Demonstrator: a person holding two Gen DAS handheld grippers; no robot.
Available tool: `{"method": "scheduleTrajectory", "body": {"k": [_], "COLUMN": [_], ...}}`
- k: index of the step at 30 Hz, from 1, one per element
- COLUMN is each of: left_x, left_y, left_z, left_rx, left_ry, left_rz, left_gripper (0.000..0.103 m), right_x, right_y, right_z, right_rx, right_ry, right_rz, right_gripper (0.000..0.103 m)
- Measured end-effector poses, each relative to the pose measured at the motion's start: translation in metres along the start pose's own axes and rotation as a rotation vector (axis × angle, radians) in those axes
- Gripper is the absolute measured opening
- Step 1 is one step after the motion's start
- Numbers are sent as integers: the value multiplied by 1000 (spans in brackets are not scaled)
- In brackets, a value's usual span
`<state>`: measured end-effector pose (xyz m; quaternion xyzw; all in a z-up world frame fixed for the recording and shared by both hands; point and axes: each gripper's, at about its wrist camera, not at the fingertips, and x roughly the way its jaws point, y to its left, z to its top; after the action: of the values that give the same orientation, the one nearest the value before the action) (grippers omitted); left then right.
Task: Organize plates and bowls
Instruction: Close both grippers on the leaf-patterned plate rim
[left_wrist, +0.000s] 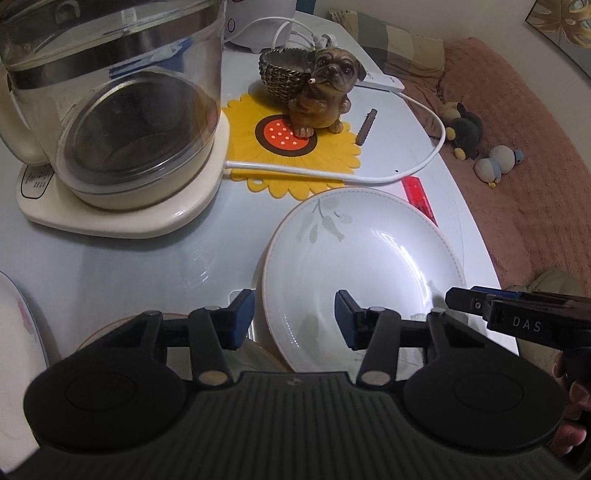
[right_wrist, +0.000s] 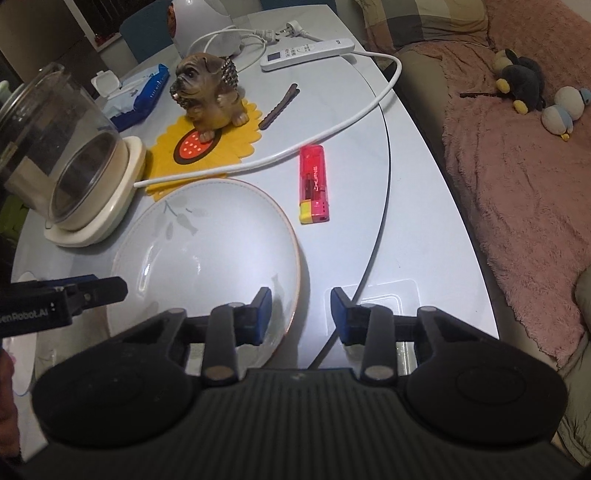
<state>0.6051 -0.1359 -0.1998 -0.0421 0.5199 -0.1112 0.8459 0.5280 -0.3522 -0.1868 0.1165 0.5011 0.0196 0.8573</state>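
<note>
Left wrist view: the left gripper (left_wrist: 294, 317) hangs wide open over the near left rim of a white plate (left_wrist: 364, 266) with a grey leaf print, which lies on the pale table (left_wrist: 147, 266) at 5 o'clock. One blue pad sits outside the rim, the other above the plate's well; nothing is held. A glass kettle (left_wrist: 122, 110) stands at 10 o'clock, a pug figurine (left_wrist: 325, 92) on a sunflower mat (left_wrist: 295, 155) at 12 o'clock.

Right wrist view: the right gripper (right_wrist: 301, 314) is likewise spread wide and empty, its fingers straddling the plate's (right_wrist: 207, 251) right rim at 6 o'clock. A red lighter (right_wrist: 314, 182) lies just beside the plate at 1 o'clock; a white cable (right_wrist: 332, 129) crosses beyond it
</note>
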Motion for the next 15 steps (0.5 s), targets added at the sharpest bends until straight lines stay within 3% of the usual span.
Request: {"method": "scheduleTrajectory", "body": {"k": [8,11,15], "left_x": [22,26,27], "left_y": [5,0,-4], "left_z": [3,3,4], "left_rx": [-43,-34,-51], "left_ry": [27,32,33], "left_rz": [-2,-12,9], "left_gripper": [53,51,51], "right_x": [19,23,27], "right_y": [-2,0,1], "right_z": [6,9,12], "right_rx": [-21,-24,-14], "right_ry": [8,11,15], "right_rz": [32,60,69], "right_gripper": [30,23,23]}}
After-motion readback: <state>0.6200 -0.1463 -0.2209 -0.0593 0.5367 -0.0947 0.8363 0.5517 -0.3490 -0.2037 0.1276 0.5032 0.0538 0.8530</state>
